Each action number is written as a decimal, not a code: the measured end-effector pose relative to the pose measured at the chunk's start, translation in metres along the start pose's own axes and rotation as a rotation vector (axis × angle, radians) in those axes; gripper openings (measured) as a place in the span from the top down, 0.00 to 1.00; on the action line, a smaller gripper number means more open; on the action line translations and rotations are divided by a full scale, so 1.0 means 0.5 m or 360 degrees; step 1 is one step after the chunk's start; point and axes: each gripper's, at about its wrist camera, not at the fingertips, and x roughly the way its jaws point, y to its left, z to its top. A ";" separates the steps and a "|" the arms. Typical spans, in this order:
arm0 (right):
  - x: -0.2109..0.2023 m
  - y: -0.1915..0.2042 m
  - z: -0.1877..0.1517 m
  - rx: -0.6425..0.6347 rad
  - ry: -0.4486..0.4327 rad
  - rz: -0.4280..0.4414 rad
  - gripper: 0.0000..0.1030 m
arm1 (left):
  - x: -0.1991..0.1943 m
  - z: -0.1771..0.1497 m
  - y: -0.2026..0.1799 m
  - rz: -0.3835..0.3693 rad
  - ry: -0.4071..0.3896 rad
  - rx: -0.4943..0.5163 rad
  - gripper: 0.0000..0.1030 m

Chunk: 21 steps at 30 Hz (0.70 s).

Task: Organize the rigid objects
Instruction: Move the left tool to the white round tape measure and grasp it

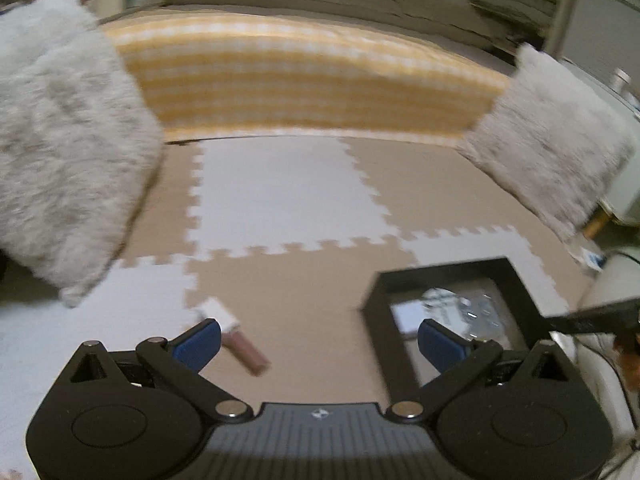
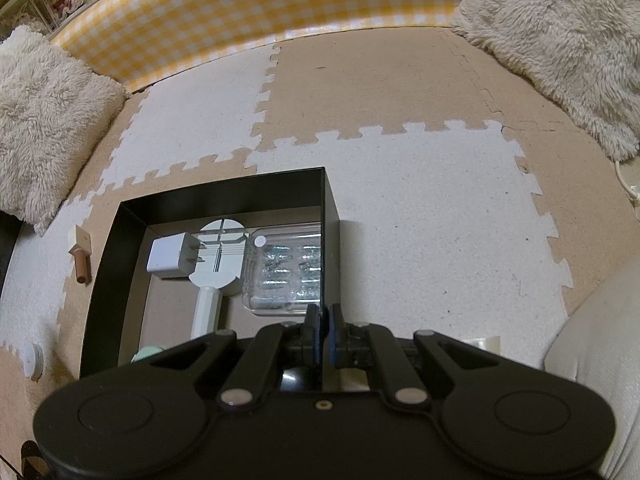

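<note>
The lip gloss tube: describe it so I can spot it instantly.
Find the black box on the foam mat. Just outside its left wall lies the lip gloss tube, alone on the mat. Unlike the round white puck nearer the camera, it is slim, with a square cream cap and brown-pink body.

Underfoot, a foam puzzle mat (image 2: 420, 208) in beige and white interlocking tiles. Along the mat's far edge, a yellow-and-white checked cushion (image 2: 256, 12). At the mat's far left corner, a shaggy cream pillow (image 2: 44, 120); at its far right corner, a second shaggy pillow (image 2: 560, 40). Beyond the mat's left corner, blurred shelves (image 2: 44, 0).
</note>
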 end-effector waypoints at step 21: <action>0.001 -0.001 -0.001 0.0010 0.0001 0.0008 0.95 | 0.055 -0.114 0.175 0.0374 0.0578 -0.0065 0.10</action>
